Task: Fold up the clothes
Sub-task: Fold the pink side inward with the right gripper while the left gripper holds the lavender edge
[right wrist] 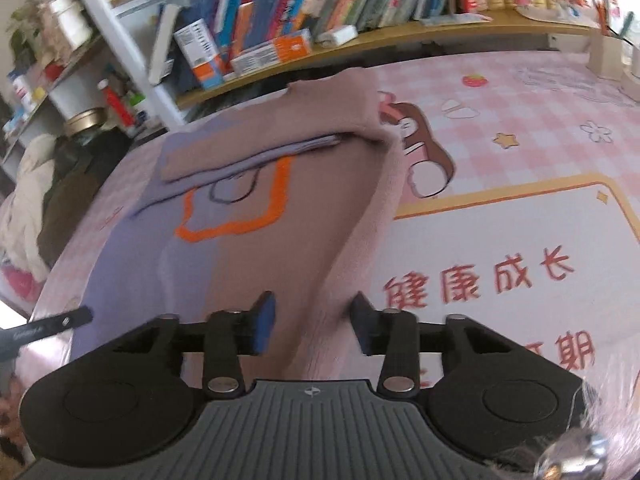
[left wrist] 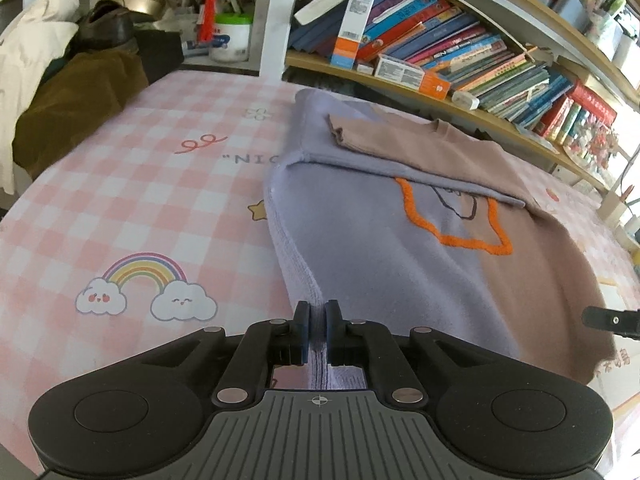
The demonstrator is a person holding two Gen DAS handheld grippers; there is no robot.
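The left gripper [left wrist: 318, 330], low in the frame's centre, pinches the lilac hem of a lilac-and-tan sweater [left wrist: 420, 220] spread across a pink checked table cover [left wrist: 140, 208]. The right gripper [right wrist: 314, 322] stands partly open, its pads astride the tan hem without pressing it.

Child's room — bookshelves [left wrist: 460, 52], cartoon tablecloth [left wrist: 140, 200]

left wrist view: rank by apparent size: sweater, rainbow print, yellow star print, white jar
1. sweater, largest by far
2. rainbow print
3. white jar, though it stands farther back, so it reads small
4. yellow star print, partly under the sweater edge
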